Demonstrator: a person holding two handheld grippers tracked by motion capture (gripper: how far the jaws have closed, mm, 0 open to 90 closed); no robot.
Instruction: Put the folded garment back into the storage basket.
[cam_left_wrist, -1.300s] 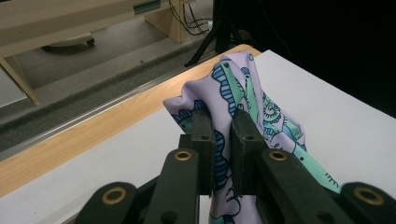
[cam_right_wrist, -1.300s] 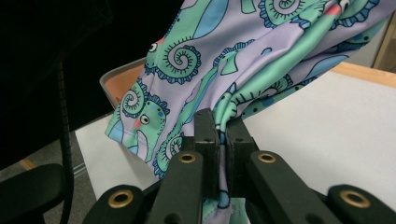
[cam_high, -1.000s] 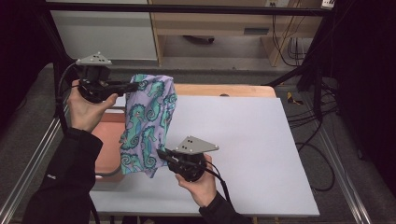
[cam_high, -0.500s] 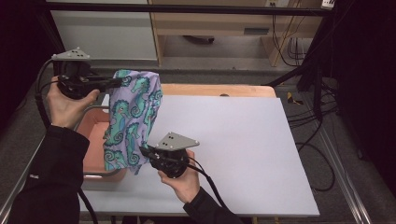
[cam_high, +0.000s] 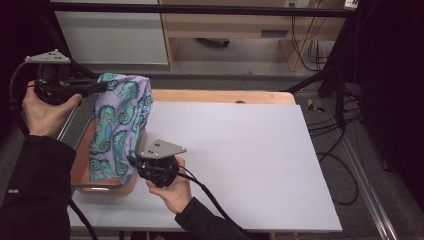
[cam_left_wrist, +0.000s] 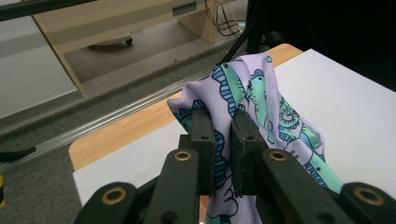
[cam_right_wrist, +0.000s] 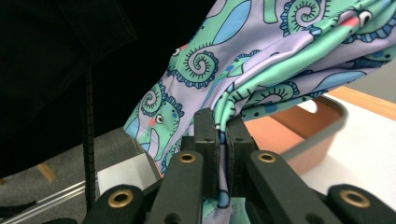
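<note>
A lilac cloth with teal seahorses (cam_high: 120, 125) hangs stretched between my two grippers, over the terracotta bin (cam_high: 82, 172) at the table's left edge. My left gripper (cam_high: 102, 86) is raised at the far left, shut on the cloth's upper corner. In the left gripper view the cloth (cam_left_wrist: 261, 112) is pinched between the jaws of the left gripper (cam_left_wrist: 223, 122). My right gripper (cam_high: 132, 161) is lower, near the bin's right rim, shut on the cloth's lower edge. In the right gripper view the cloth (cam_right_wrist: 280, 51) folds into the right gripper (cam_right_wrist: 223, 126), with the bin (cam_right_wrist: 308, 135) behind.
The white table top (cam_high: 240, 160) stretches out to the right of the bin, with a wooden strip (cam_high: 220, 96) along its far edge. A metal frame rail (cam_high: 65, 127) runs along the left side. Cables (cam_high: 340, 130) lie on the floor at right.
Both grippers have carried the cloth to the left, from over the table's left part to above the bin. The grips have not changed.
</note>
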